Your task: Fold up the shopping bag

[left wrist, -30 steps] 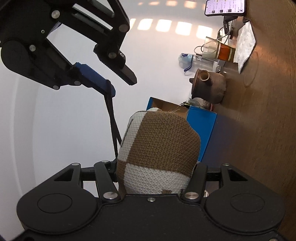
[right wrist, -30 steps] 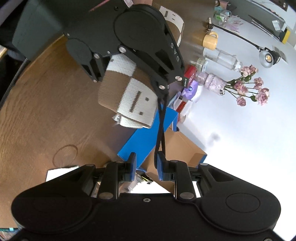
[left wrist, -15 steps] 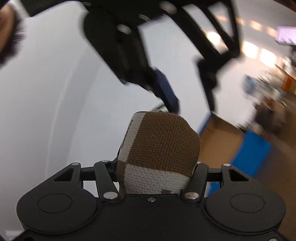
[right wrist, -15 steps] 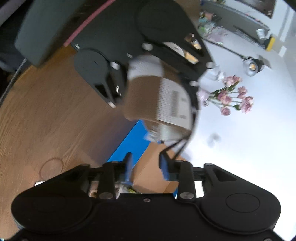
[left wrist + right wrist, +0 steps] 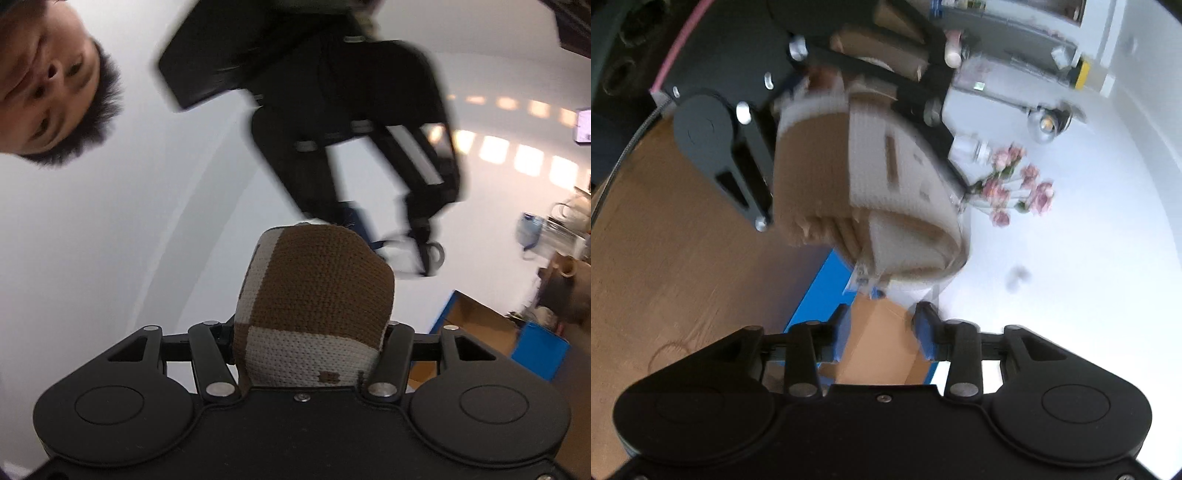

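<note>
Two grippers, one bag, and both held up off the wooden surface point(image 5: 683, 229). Largest in view is that brown surface, with an open blue-sided cardboard box point(image 5: 879, 343) standing on it below the grippers. Next in size is the knitted brown-and-cream shopping bag point(image 5: 314, 295), already rolled into a thick bundle; the right wrist view shows several folded layers at its open end. The left gripper point(image 5: 308, 343) has its jaws pressed against the two sides of this bundle, so the bag sits clamped between them, lifted clear of the surface. The right gripper point(image 5: 882, 325) hangs just below the bundle with blue pads; its jaws are closing, and nothing sits between them. In the left wrist view a thin loop, likely the bag's strap point(image 5: 432, 254), shows blurred near the right gripper's tips; whether it touches them I cannot tell.

Risks, as I judge them: the roll could spring loose if the left jaws ease off, since only side pressure keeps the layers together. The loose strap may slip out of reach, leaving the bundle unsecured. Quick motion, plain from the blur, makes a clean pinch on so thin a strap harder.

Count: one bag, one box, two grippers, one bunch of pink flowers point(image 5: 1015, 188).
</note>
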{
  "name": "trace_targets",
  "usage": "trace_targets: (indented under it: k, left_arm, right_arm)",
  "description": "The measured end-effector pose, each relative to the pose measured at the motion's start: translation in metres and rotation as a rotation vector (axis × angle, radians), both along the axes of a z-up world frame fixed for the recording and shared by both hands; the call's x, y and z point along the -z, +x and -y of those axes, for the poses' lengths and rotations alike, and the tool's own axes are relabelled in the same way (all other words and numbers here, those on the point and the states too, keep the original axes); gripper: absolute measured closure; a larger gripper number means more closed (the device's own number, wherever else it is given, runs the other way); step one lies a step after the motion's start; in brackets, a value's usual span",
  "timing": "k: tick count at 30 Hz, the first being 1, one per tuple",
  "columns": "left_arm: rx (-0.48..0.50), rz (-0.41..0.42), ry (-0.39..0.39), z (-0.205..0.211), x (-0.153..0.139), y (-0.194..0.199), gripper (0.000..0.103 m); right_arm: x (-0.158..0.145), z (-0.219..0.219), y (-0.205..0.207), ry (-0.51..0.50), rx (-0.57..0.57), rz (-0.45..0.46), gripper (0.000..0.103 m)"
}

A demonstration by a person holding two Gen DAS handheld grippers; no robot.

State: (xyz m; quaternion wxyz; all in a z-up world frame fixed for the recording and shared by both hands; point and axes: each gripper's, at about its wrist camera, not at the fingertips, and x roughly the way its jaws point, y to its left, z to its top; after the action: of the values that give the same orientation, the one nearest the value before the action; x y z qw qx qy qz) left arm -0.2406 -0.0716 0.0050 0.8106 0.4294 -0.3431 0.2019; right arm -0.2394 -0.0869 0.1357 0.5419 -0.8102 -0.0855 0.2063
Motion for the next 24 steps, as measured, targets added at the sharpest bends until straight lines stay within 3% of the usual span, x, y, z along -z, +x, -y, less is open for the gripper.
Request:
trace_targets:
  k: [3,7,9,10,13,16,17,20,24]
  left_arm:
    - [-0.017,0.024,-0.001,-0.002,-0.002,0.004,0.048]
    - [0.002,-0.057,-0.003,0.001,0.007,0.014,0.048]
    - [0.003,-0.102,-0.017,0.004,0.014,0.022,0.048]
    - [0.003,-0.126,-0.038,0.003,0.015,0.024,0.048]
    - [0.03,-0.271,-0.235,-0.016,0.001,0.032,0.048]
    - [0.075,-0.387,-0.404,-0.04,-0.018,0.04,0.048]
    - [0.096,-0.424,-0.466,-0.049,-0.025,0.042,0.048]
    - [0.179,-0.482,-0.589,-0.069,-0.04,0.042,0.048]
    - [0.317,-0.526,-0.786,-0.091,-0.054,0.043,0.048]
  right_arm:
    - [0.002,0.008,0.007,-0.001,0.002,-0.013,0.067]
    - [-0.002,0.009,0.011,0.064,-0.025,-0.01,0.067]
    - [-0.004,0.012,0.018,0.119,-0.023,-0.057,0.067]
    - [-0.005,0.015,0.028,0.172,0.005,-0.129,0.067]
    - [-0.002,0.027,0.059,0.349,0.122,-0.383,0.067]
    - [0.008,0.052,0.108,0.678,0.283,-0.849,0.067]
    - [0.017,0.056,0.12,0.757,0.311,-0.951,0.067]
    - [0.049,0.053,0.15,0.851,0.365,-1.008,0.067]
    - [0.067,0.058,0.205,1.023,0.522,-0.978,0.067]
